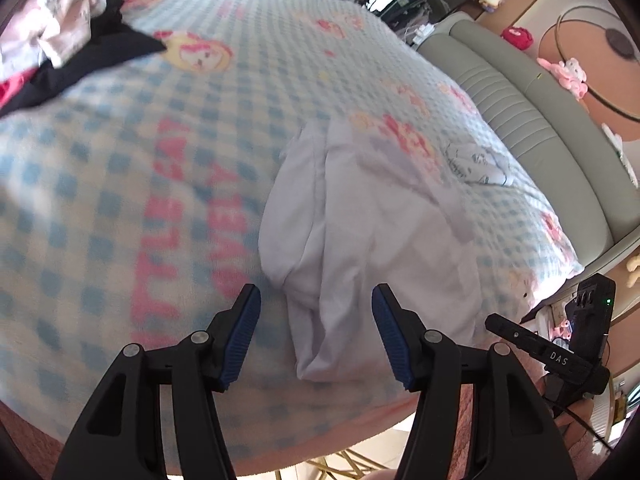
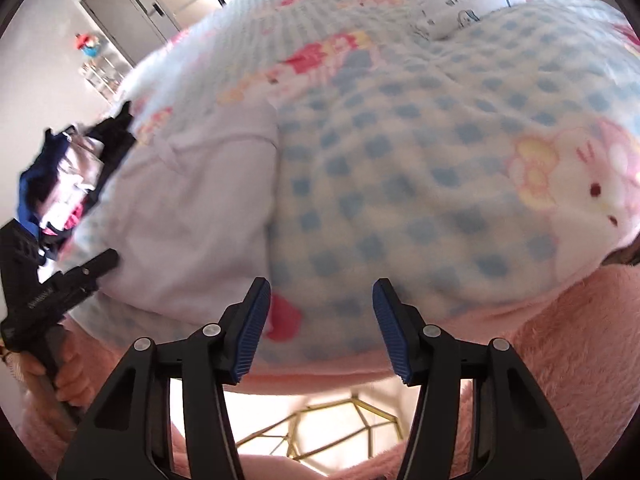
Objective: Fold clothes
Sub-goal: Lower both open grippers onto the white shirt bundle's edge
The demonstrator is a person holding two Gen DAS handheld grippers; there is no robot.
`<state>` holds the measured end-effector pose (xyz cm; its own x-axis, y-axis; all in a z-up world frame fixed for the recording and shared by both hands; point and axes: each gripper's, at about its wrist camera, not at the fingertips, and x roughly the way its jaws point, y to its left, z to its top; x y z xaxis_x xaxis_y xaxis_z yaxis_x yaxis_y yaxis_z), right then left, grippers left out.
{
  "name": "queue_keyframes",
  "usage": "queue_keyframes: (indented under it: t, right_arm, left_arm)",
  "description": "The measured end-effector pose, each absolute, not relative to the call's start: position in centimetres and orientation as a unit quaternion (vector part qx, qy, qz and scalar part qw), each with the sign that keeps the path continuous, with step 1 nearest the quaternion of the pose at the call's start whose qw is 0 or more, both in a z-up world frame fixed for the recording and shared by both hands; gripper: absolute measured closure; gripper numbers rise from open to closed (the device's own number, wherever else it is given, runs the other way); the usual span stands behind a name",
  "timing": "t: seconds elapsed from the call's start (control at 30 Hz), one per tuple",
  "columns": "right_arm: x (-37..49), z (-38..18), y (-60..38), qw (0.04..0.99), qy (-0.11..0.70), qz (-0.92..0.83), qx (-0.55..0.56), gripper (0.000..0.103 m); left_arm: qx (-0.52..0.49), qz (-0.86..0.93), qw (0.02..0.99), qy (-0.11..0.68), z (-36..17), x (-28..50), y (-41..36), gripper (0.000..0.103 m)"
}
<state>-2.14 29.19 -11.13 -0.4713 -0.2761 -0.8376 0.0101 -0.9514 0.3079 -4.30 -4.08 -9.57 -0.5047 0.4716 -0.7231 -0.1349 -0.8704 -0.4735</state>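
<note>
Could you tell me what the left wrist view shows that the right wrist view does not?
Only the left wrist view shows the grey padded headboard and the right gripper from outside. Only the right wrist view shows the grey door, the gold wire frame and the left gripper from outside. Both show the white garment, the checked blanket and the clothes pile; both grippers open.

My bed fills most of what I see, spread with a blue-and-white checked blanket (image 1: pixel 120 184) printed with pink cartoon figures and lettering, its pink underside (image 2: pixel 560 344) showing at the near edge. Beyond it stands a grey-green padded headboard (image 1: pixel 520 120) against a peach wall (image 1: pixel 580 0) hung with plush toys. On the other side are a white wall (image 2: pixel 40 92) and a grey door (image 2: pixel 120 12), in bright daylight.
</note>
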Motion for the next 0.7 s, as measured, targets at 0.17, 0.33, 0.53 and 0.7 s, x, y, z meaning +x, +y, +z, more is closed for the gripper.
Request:
queue_keyframes:
  t: [0.17,0.33,0.53,0.7]
  right_arm:
    - [-4.6,-9.4,28.1,0.114,-0.104,-0.857,0.492,0.048]
    - [-5.6,-10.6,27.8,0.124,-0.107,-0.851,0.499,0.048]
    - [-6.3,-12.3,27.5,0.128,-0.108,-0.842,0.512,0.046]
    - [-6.3,-12.3,28.0,0.123,-0.111,-0.844,0.51,0.044]
  left_arm:
    - [-0.442,0.862,0.179,-0.17,-7.4,-6.5,-3.5,0.039]
    - [-0.441,0.869,0.174,-0.146,-7.3,-9.1,-2.0,0.038]
    - [-0.479,0.852,0.145,-0.154,-10.2,-10.0,-3.2,0.032]
    - [-0.493,0.824,0.2,-0.197,-11.0,-9.8,-3.9,0.031]
